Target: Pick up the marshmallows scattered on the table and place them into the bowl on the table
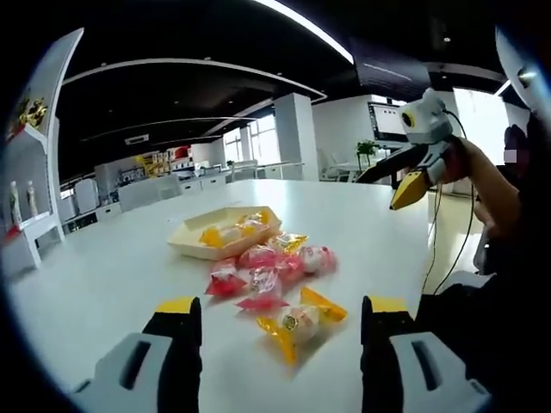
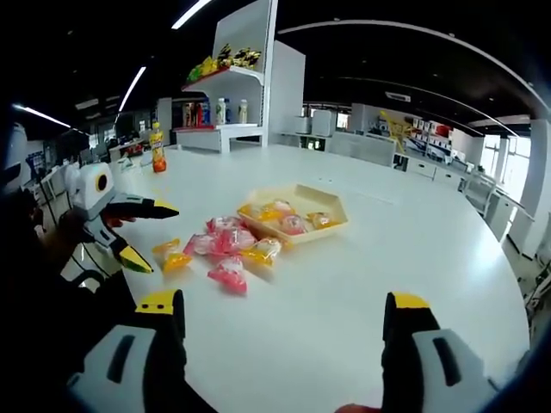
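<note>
A cream hexagonal bowl (image 1: 185, 243) (image 2: 334, 209) sits on the white table (image 1: 103, 275) and holds a few yellow and pink wrapped marshmallows (image 1: 232, 231) (image 2: 288, 219). More wrapped marshmallows lie loose beside it: a red and pink cluster (image 1: 258, 274) (image 2: 222, 241), a yellow one (image 1: 297, 323) (image 2: 170, 255) and a pink one (image 2: 227, 274). My left gripper (image 1: 282, 306) (image 2: 148, 234) is open, and the yellow marshmallow lies just ahead between its jaws, untouched. My right gripper (image 2: 282, 301) (image 1: 406, 179) is open and holds nothing, farther back from the sweets.
A white shelf (image 2: 225, 103) with bottles and snack packs stands beyond the table. An orange bottle (image 2: 157, 148) stands at the table's far edge. A person's arm (image 1: 492, 185) and cables (image 1: 441, 245) hang by the table's right edge.
</note>
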A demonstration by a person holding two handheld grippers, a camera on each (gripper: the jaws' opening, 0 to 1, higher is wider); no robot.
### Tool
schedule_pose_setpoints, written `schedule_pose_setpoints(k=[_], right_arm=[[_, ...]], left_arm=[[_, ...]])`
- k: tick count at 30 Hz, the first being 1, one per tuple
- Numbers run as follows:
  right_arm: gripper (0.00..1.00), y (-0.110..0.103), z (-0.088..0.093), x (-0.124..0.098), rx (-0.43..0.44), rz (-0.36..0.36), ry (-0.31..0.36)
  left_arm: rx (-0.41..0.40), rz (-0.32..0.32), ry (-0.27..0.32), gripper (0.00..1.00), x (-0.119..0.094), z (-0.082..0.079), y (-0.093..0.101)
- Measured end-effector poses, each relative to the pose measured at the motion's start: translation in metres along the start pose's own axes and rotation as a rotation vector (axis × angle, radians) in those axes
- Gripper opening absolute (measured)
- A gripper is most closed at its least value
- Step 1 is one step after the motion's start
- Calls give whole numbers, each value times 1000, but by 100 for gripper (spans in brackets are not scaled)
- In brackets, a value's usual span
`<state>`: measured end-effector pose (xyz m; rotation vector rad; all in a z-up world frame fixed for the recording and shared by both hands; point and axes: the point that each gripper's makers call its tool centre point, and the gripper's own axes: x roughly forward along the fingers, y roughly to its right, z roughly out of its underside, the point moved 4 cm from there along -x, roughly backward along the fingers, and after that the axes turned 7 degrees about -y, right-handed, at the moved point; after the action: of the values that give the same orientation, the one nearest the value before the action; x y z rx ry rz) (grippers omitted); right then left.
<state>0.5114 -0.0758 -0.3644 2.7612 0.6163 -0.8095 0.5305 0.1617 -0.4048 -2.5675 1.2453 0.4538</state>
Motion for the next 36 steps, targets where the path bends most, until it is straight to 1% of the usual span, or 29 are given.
schedule_pose_setpoints(k=[2,8,9,18,20,23,27,36], right_arm=[[92,0,1,0,1,0,-1],[91,0,1,1,1,0,-3],[91,0,2,1,1,0,-5],[91,-2,2,3,-3,-7,-8],[91,-2,2,3,-3,-8,-10],[91,-2,2,3,-4,-8,-10],[90,-1,2,4,-4,-6,-12],[90,-2,2,5,-5,-10,-15]], left_arm=[[-8,5,-1,72,1,1,1],[-15,11,0,64,2,1,4],[1,14,-9,62,4,3,6],[-9,46,-19,61,8,5,13],[-12,46,-24,61,9,6,13],[5,44,-32,59,10,8,14],[1,55,-42,59,12,10,16],[3,52,-47,58,16,12,16]])
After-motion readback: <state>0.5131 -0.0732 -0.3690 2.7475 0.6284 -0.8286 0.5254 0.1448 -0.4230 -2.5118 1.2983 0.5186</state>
